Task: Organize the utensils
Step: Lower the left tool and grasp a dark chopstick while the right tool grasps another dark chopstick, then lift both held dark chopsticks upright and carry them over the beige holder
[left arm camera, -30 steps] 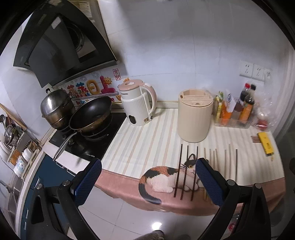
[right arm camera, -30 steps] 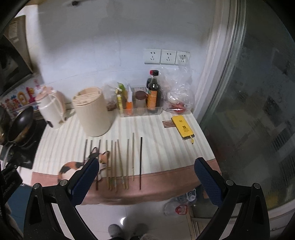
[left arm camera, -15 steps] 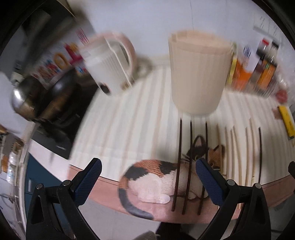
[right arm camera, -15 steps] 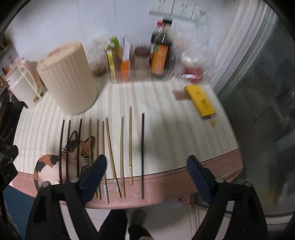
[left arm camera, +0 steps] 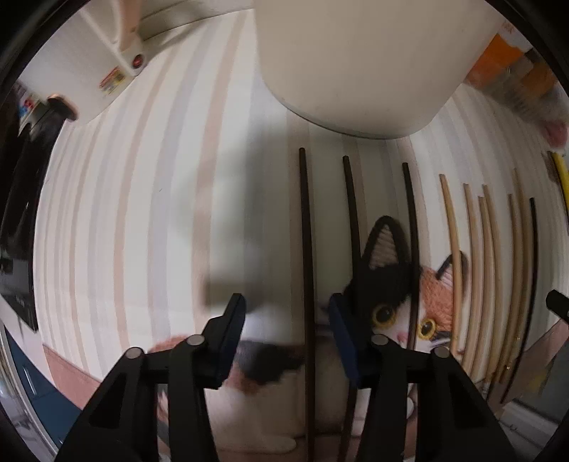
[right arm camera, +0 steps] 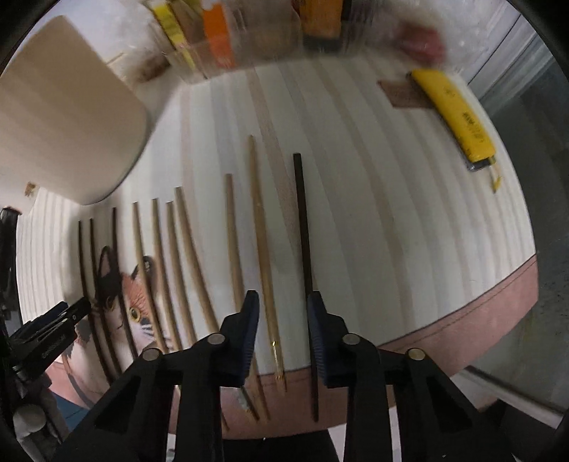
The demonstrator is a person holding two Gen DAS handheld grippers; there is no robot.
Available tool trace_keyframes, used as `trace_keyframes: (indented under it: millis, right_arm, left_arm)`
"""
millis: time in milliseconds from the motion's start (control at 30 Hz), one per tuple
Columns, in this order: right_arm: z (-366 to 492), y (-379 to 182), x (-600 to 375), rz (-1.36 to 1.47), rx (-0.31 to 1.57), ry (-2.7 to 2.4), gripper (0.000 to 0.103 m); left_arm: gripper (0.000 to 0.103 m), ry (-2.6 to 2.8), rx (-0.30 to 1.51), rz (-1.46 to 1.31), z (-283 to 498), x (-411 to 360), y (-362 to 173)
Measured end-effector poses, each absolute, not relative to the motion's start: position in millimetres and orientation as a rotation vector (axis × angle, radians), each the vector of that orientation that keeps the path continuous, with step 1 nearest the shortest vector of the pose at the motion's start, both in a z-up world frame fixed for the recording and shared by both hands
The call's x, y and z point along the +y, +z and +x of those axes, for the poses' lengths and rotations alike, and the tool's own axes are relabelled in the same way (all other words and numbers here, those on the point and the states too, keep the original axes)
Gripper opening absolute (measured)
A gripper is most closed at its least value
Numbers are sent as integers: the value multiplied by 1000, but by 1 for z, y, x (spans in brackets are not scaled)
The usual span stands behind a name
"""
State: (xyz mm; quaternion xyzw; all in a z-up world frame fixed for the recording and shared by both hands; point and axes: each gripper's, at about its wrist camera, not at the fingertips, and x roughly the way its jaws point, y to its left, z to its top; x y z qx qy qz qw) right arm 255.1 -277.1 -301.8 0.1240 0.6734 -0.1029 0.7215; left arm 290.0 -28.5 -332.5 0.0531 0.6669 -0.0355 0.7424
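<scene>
Several chopsticks lie side by side on a striped mat [left arm camera: 142,213] with a cat picture. My left gripper [left arm camera: 286,312] points down over the leftmost dark chopstick [left arm camera: 304,213]. That stick runs between the closing jaws, and the pads do not touch it. My right gripper [right arm camera: 282,305] hangs over the row's right end, its jaws closing too. A pale bamboo chopstick [right arm camera: 258,199] lies in the gap, untouched. The lone dark chopstick [right arm camera: 300,213] passes under the right finger. A cream utensil holder [left arm camera: 355,53] stands just behind the row.
A kettle [left arm camera: 117,42] stands at the back left beside a black cooktop [left arm camera: 17,213]. A yellow flat object [right arm camera: 458,113] lies at the back right, and a tray of bottles [right arm camera: 249,32] stands by the wall. The mat's pink front edge [right arm camera: 462,320] overhangs the counter.
Both grippers have dropped from high above the counter to just over the chopsticks and tipped to point down. Both pairs of jaws have narrowed from wide open.
</scene>
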Motion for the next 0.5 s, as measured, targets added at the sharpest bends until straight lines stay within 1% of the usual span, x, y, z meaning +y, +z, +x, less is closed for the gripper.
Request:
trace_keyframes:
  millis: [33, 67, 133, 167, 200, 333, 400, 433, 467, 500]
  right_arm:
    - [258, -305, -279, 279, 1497, -227, 28]
    - [261, -310, -282, 286, 1511, -232, 28]
    - [267, -318, -285, 291, 1531, -238, 29]
    - [270, -322, -286, 293, 1540, -240, 29]
    - [274, -327, -287, 281, 1557, -258, 29]
    - [281, -335, -291, 237, 1584, -313, 28]
    - [283, -340, -292, 214, 1598, -330, 26]
    - [284, -341, -293, 227, 1600, -318, 21]
    - [285, -341, -293, 242, 1597, -308, 12]
    - [286, -341, -293, 249, 1600, -305, 7]
  left_arm:
    - [34, -90, 1450, 126, 291, -30, -332]
    - [26, -107, 1444, 125, 292, -32, -332]
    - [17, -112, 1436, 115, 292, -34, -332]
    - [9, -115, 1430, 120, 291, -35, -331]
    - [5, -114, 1426, 131, 291, -36, -331]
    - [4, -91, 1429, 164, 287, -35, -330]
    - [4, -73, 1437, 155, 284, -25, -328]
    - [4, -65, 1443, 147, 284, -19, -327]
    - [4, -55, 1449, 138, 283, -14, -326]
    - [4, -38, 1455, 131, 283, -9, -325]
